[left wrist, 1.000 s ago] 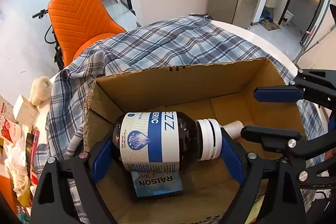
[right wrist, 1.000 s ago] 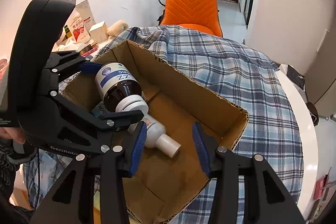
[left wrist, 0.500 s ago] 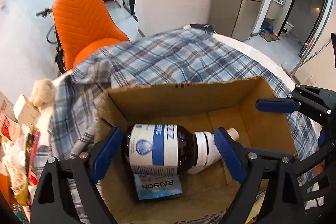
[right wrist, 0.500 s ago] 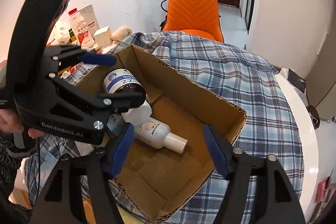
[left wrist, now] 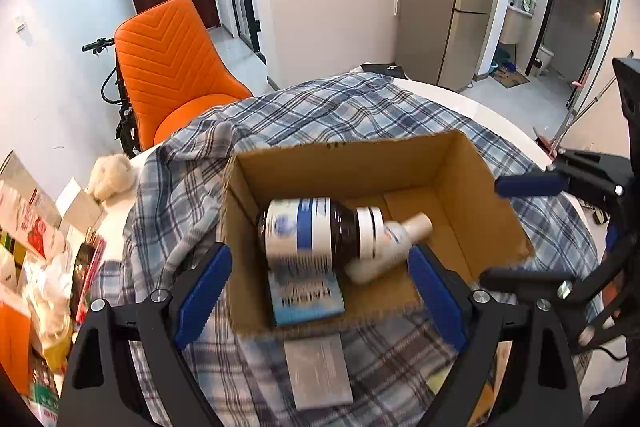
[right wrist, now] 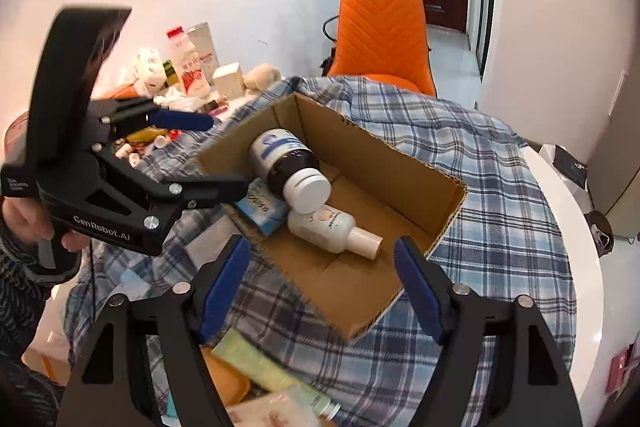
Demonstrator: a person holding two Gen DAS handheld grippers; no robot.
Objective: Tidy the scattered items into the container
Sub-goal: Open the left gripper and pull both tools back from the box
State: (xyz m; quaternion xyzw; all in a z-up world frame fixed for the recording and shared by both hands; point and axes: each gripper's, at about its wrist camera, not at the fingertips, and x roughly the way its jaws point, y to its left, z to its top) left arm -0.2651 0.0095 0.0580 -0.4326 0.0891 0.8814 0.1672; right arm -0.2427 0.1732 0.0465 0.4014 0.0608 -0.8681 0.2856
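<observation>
A cardboard box [left wrist: 492, 195] [right wrist: 400, 163] sits on a blue plaid cloth. Inside lie a dark bottle with a white-blue label and white cap [left wrist: 316, 227] [right wrist: 288, 163], a white bottle [left wrist: 392, 243] [right wrist: 332, 223] and a blue packet [left wrist: 308, 295] [right wrist: 260, 207]. My left gripper [left wrist: 316, 287] [right wrist: 200, 155] is open and empty, pulled back above the box's near edge. My right gripper [right wrist: 320, 279] [left wrist: 516, 227] is open and empty at the box's other side. A grey packet [left wrist: 320, 371] lies on the cloth outside the box.
Several loose packets, a green tube [right wrist: 260, 363] and an orange item [right wrist: 228, 375] lie by the right gripper. Cartons, bottles and clutter [right wrist: 180, 75] crowd the table's far side. An orange chair [left wrist: 172, 75] stands behind the round white table [right wrist: 580, 247].
My left gripper opened, let the dark bottle drop into the box, and drew back and up. My right gripper opened wider and also pulled back.
</observation>
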